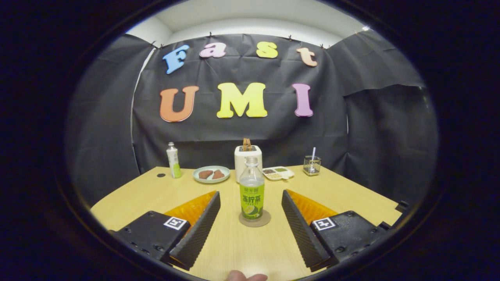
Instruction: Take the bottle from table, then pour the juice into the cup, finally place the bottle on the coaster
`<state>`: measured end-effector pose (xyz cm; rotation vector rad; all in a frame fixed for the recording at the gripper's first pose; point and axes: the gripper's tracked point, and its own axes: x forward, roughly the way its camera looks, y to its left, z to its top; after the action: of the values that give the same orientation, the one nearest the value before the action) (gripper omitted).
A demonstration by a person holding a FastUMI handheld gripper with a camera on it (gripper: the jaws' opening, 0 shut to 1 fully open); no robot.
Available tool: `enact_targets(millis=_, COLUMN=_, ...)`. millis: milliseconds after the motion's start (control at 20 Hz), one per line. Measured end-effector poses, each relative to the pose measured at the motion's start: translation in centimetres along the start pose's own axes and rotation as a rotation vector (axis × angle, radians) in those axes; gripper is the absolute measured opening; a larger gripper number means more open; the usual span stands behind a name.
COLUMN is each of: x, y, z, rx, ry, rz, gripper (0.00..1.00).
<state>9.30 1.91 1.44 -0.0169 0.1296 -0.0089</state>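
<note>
A clear bottle point(252, 187) with a green label stands upright on a round brown coaster point(265, 221) on the light wooden table point(242, 249). It has no cap and looks nearly drained. My gripper point(250, 192) is open. The bottle sits between the two fingers near their tips, with a clear gap on each side, so neither finger touches it.
Along the table's back edge stand a white and green bottle point(174, 160), a plate with two brown pieces point(211, 174), a white toaster point(247, 158) right behind the bottle, a small divided tray point(278, 172) and a wire holder with a straw point(311, 164). A person's fingertips point(247, 277) show below the gripper.
</note>
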Motion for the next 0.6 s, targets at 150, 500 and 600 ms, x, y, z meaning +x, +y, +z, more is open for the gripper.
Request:
enact_targets(millis=150, x=-2.2, y=0.0, z=0.3, rx=-0.024, ry=-0.025, rz=0.007, gripper=1.00)
enact_targets(millis=500, x=-6.3, y=-0.3, z=-1.6, rx=-0.014, ry=-0.053, rz=0.000, gripper=1.00)
enact_targets(millis=600, x=-7.1, y=-0.1, z=-1.7, rx=-0.024, ry=-0.057, rz=-0.009, gripper=1.00)
